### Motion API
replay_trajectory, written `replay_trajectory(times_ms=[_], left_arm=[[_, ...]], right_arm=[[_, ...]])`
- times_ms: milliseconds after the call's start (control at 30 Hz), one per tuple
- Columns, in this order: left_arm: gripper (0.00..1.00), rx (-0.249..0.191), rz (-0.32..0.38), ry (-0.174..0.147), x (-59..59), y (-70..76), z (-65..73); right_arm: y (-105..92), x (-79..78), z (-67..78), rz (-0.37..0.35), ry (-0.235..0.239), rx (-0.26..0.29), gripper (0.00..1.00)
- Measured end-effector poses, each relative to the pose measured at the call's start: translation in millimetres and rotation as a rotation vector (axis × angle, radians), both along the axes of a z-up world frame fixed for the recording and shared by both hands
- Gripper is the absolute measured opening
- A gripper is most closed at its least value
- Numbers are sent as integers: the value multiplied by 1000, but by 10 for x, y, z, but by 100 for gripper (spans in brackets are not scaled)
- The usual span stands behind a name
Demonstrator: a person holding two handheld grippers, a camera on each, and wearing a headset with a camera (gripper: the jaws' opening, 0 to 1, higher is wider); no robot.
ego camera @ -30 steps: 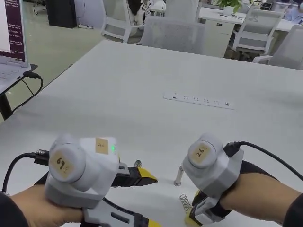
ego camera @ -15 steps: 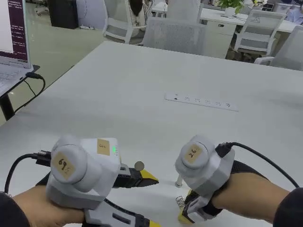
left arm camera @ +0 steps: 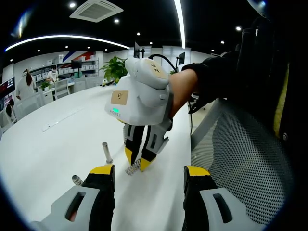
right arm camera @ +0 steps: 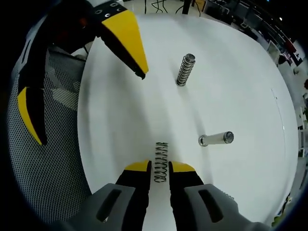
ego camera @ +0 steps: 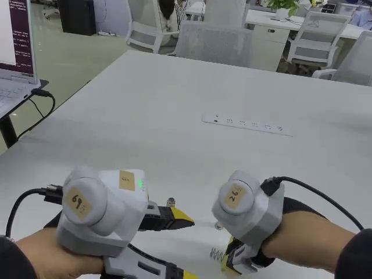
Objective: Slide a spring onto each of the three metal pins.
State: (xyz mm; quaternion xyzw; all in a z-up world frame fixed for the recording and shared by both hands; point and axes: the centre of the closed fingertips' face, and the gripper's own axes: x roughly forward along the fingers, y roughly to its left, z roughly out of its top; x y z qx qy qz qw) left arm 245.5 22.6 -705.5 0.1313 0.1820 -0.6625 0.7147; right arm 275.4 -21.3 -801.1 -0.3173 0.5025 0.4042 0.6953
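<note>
My right gripper (right arm camera: 160,166) is shut on a loose spring (right arm camera: 161,162), which sticks out forward past its yellow tips, low over the white table. Ahead of it a bare metal pin (right arm camera: 216,139) stands on the table. Farther off is a second pin (right arm camera: 185,69) with a spring around it. From the head view, the held spring (ego camera: 217,254) pokes out left of the right gripper (ego camera: 228,263), whose body hides most of the bare pin (ego camera: 218,225). My left gripper (left arm camera: 147,188) is open and holds nothing. It faces the right gripper (left arm camera: 139,161), near the sprung pin (ego camera: 170,203).
The white table (ego camera: 174,116) has a flush power strip (ego camera: 247,124) at mid-depth. A laptop (ego camera: 14,52) sits on a stand at the far left, with office chairs (ego camera: 215,38) and desks behind. A mesh chair back (left arm camera: 240,159) is close on my side.
My right gripper has moved left and toward me with the spring in it, and now covers most of the bare pin. The left gripper has barely moved.
</note>
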Motion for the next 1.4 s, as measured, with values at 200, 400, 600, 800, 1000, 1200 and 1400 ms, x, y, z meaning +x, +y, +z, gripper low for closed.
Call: replay_trajectory(times_ms=[200,400,600,800,1000,1200,1400], left_arm=[[53,-2,4,2,11,8,-1],[52,3,4,-1,16,11,-9],[51,5,7,-2,27,20,-18],[48,5,15,-13,56,31,-13],[43,-7,25,-25,90,35,18],[37,-9,16,-40,88,29,25],[31,-18,4,-46,79,17,43]], right_arm=[[-45,-27,-2,-18,5,-19,9],[-43,-46,22,-7,7,-10,8],[-22,-60,147,8,-4,6,8],[29,-129,313,33,9,37,8],[92,-175,519,76,-2,57,8],[155,-228,646,124,-8,62,8],[242,-307,716,184,7,76,8]])
